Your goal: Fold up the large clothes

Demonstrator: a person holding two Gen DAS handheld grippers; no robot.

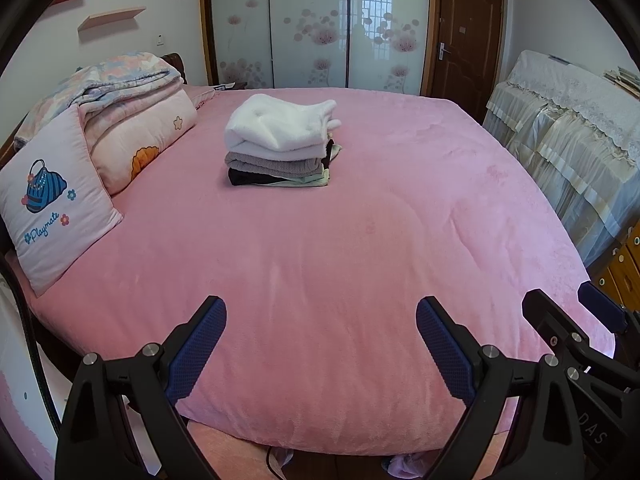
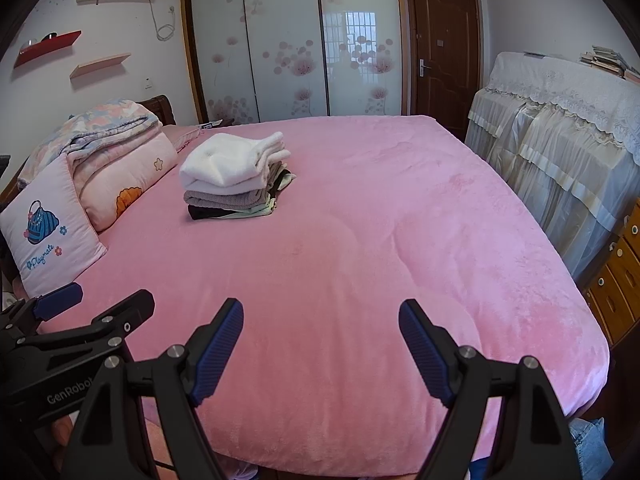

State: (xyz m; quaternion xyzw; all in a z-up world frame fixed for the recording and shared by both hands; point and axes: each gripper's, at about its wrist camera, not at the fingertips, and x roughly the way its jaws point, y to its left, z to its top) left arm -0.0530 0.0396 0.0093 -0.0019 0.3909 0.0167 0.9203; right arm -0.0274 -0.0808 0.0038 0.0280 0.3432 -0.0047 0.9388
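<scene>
A stack of folded clothes sits on the far half of the pink bed, a white fleece piece on top, grey, black and pale green ones beneath. My left gripper hangs over the bed's near edge, open, nothing between its blue pads. My right gripper is beside it, also open and empty. Each gripper shows in the other's view: the right gripper at the right edge, the left gripper at the left. Both are far from the stack.
A pink cushion and folded quilts lie at the bed's left. A lace-covered cabinet and wooden drawers line the right side. Sliding wardrobe doors and a brown door stand behind. Fabric lies on the floor under the bed's edge.
</scene>
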